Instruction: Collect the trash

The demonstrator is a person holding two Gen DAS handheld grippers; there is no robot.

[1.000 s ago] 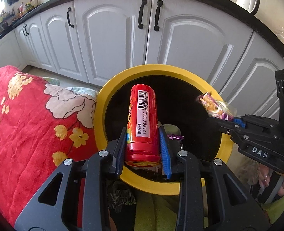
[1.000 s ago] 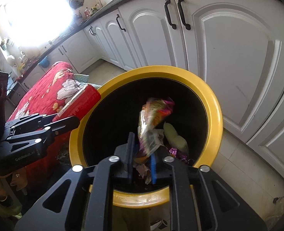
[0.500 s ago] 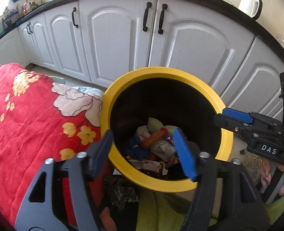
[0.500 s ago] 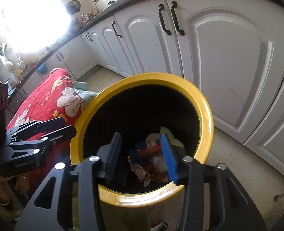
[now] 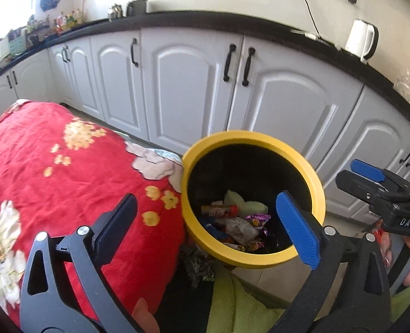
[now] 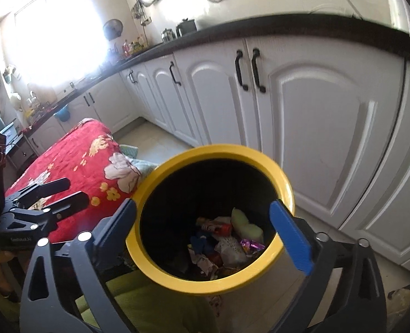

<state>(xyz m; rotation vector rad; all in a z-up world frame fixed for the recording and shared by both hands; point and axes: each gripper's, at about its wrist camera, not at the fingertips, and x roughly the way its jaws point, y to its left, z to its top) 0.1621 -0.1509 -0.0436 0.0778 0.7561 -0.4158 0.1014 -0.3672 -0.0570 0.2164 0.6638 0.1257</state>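
A home kitchen is showing here: white cabinet doors [image 5: 193,88] with black handles are running across the frame's middle under a dark countertop [image 5: 260,27], a white kettle [image 5: 361,38] is sitting upper right, and a window [image 6: 52,27] is glaring upper left.

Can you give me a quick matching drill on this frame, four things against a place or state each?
Things:
1. bin rim
2. kettle
3. red cloth
4. left gripper

Matches:
A. on the counter
B. yellow
C. jaws opening, nothing between them
D. flower-printed, beside the bin

Pairs: 1-B, 2-A, 3-D, 4-C
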